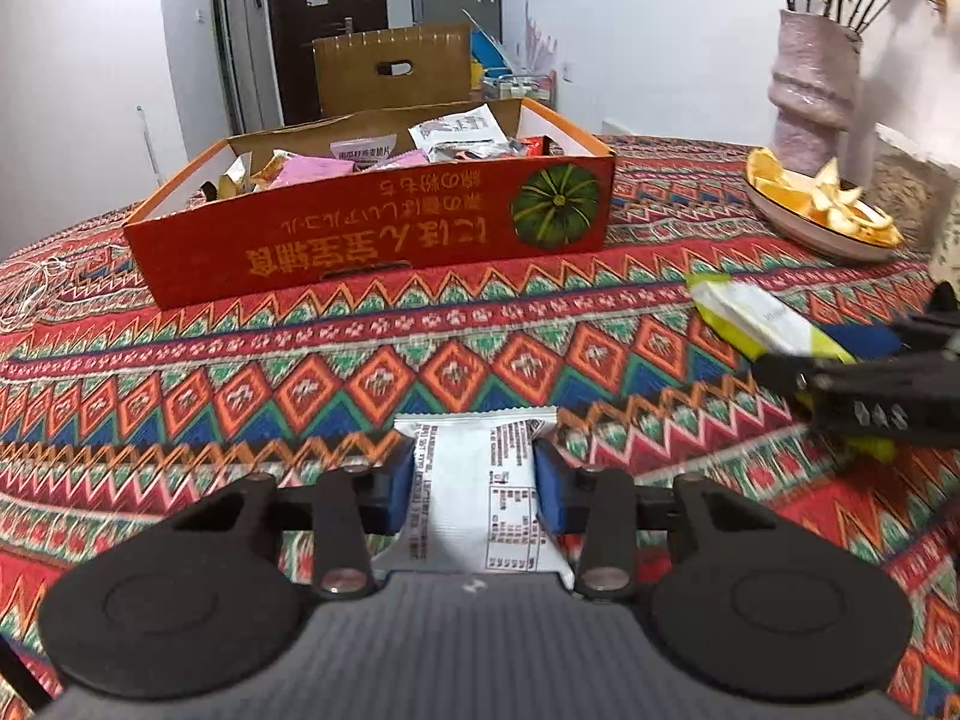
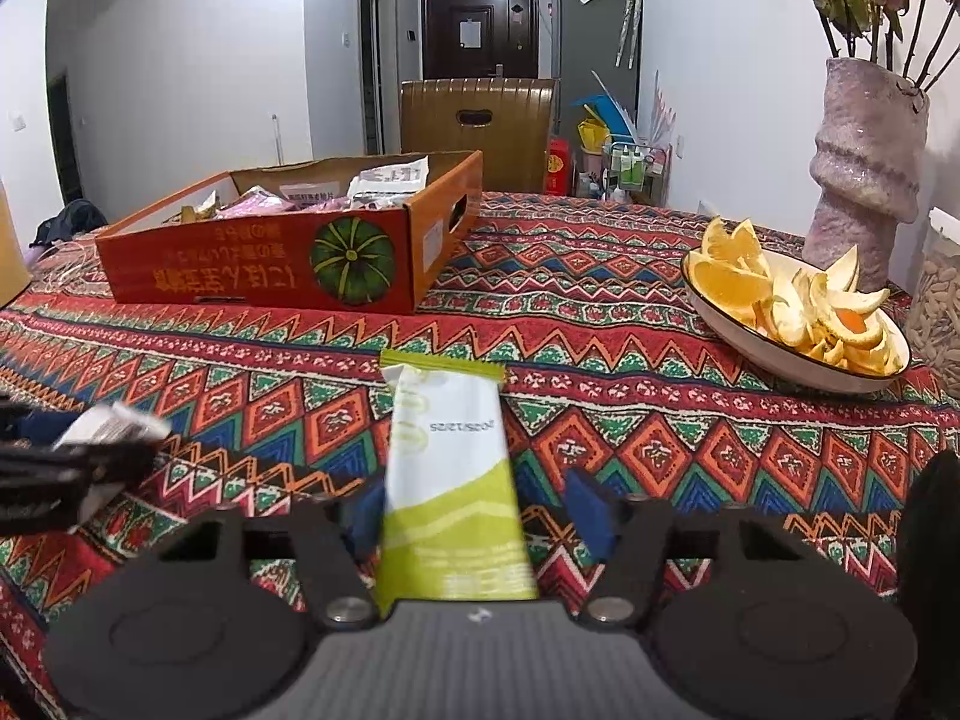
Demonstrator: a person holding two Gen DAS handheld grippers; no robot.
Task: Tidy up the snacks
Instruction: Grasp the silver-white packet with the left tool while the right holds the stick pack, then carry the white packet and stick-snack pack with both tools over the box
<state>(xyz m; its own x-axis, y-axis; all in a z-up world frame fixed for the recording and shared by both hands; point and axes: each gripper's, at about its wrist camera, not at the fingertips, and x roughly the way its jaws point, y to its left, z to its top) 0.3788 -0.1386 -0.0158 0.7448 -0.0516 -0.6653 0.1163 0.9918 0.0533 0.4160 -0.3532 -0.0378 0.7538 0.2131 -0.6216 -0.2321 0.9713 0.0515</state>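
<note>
- Assorted snack packets are held in the box (image 1: pixel 372 240) on the surface (image 1: pixel 360 360); peels fill the bowl (image 2: pixel 750 336)
- White bar (image 1: pixel 480 498) is clamped lengthwise between left fingers (image 1: pixel 399 489), pointing boxward
- Green bar (image 2: pixel 450 468) lies lengthwise between parted right fingers (image 2: pixel 591 513)

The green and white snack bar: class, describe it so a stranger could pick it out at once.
Start at the orange cardboard box on the patterned tablecloth. Nearer the camera, between the right gripper pads, lies the snack bar. Its lime-green and white wrapper differs from the silver packet in the left gripper.
</note>
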